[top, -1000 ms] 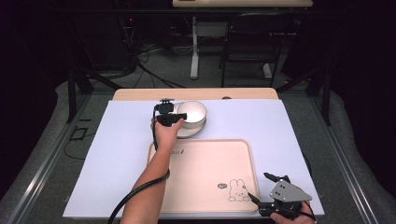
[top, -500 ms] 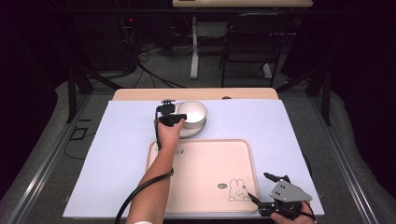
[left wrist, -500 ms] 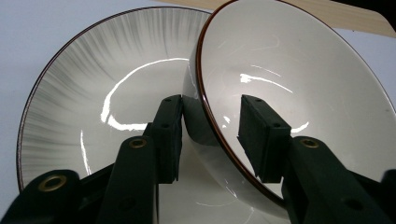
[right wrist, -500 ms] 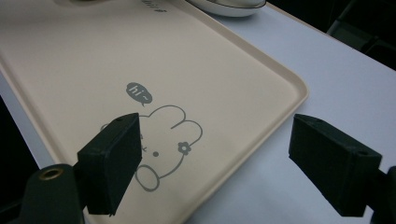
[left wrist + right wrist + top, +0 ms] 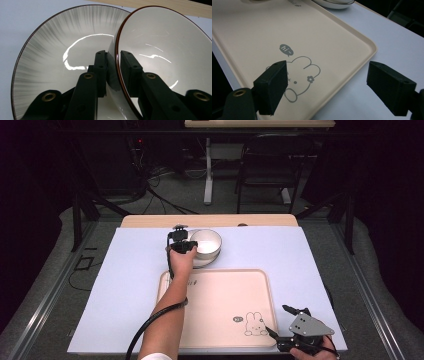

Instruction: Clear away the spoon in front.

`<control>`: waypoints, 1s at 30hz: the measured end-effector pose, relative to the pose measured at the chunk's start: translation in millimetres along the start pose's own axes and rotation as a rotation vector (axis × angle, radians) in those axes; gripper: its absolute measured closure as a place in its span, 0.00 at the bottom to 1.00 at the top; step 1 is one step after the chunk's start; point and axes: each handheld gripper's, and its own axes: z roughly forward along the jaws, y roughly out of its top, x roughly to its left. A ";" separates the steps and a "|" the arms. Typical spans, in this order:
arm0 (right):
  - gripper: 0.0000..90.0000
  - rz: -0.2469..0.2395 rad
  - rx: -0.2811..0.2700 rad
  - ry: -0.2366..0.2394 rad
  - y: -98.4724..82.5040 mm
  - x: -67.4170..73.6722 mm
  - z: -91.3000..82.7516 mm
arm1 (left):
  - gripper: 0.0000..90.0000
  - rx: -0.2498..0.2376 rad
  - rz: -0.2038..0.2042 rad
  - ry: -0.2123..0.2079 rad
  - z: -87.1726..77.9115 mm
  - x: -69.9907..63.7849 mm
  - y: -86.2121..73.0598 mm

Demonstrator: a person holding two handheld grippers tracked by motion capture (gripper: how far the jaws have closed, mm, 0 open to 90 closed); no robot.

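Two tongs: left (image 5: 113, 72) clamped on bowl (image 5: 165, 47) rim over plate (image 5: 62, 50), right (image 5: 337, 82) apart above tray (image 5: 287, 32).

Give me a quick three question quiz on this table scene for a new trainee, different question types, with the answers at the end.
1. True or false: the left gripper has its jaws on either side of the bowl rim.
2. What does the bowl rest on?
A. the tray
B. the plate
C. the bare table
3. Fill in: the right gripper hovers with its jaws ____ over the tray's bunny corner.

Key:
1. True; one pad is inside, one outside.
2. B
3. open
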 end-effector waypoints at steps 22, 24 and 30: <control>0.19 0.005 -0.002 0.001 -0.1 -0.6 -0.6 | 0.90 0.071 0.012 0.027 4.2 -1.4 9.7; 0.19 0.004 -0.002 0.001 -0.1 -0.5 -0.7 | 0.90 0.074 -0.001 0.020 4.7 -0.6 10.0; 0.19 0.002 -0.002 0.001 0.0 -0.6 -0.6 | 0.89 0.087 -0.016 -0.001 6.1 1.5 11.2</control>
